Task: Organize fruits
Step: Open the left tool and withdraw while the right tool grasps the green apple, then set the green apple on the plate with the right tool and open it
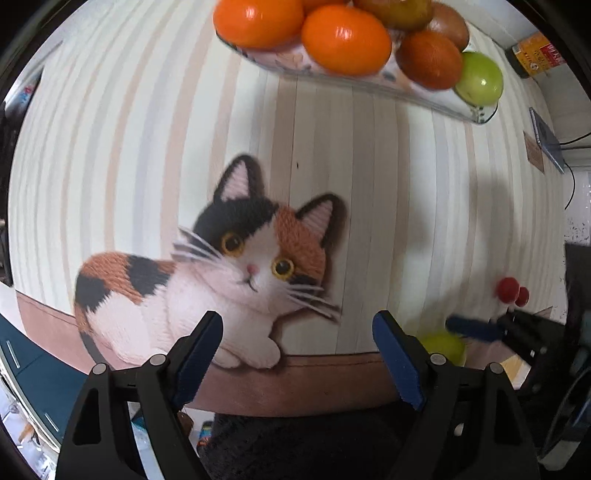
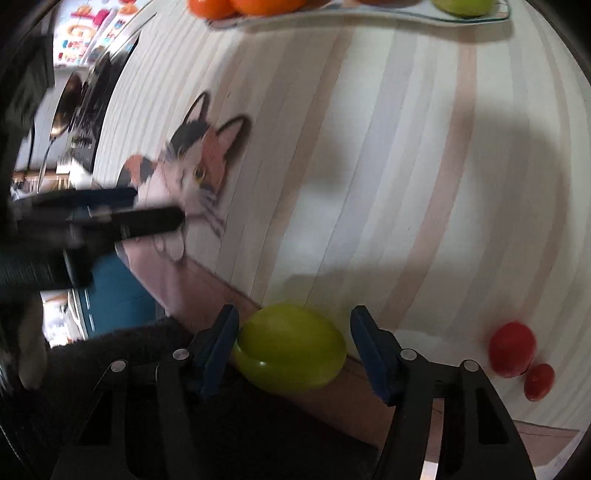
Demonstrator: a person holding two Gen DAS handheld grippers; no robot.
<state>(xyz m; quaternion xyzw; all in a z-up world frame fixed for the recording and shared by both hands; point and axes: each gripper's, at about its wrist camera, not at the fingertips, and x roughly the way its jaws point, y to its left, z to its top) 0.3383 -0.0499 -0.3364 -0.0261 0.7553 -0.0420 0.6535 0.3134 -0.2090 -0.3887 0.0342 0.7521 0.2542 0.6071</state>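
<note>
A glass plate [image 1: 436, 99] at the far side holds oranges [image 1: 345, 40], brown fruits [image 1: 430, 59] and a green apple [image 1: 480, 79]. Its edge shows in the right wrist view [image 2: 369, 11]. My left gripper [image 1: 297, 339] is open and empty above the cat picture. My right gripper [image 2: 293, 343] is open, its jaws on either side of a green fruit [image 2: 290, 347] at the near table edge. The left pad touches it; the right pad stands apart. That fruit [image 1: 445, 347] and the right gripper [image 1: 476, 328] show in the left wrist view. Two red tomatoes [image 2: 517, 354] lie to the right.
A striped tablecloth [image 1: 147, 147] with a calico cat picture [image 1: 221, 277] covers the table. A yellow-labelled bottle [image 1: 539, 55] and a device with a cable [image 1: 546, 140] are at the far right. The table's brown front edge [image 1: 295, 380] is close below both grippers.
</note>
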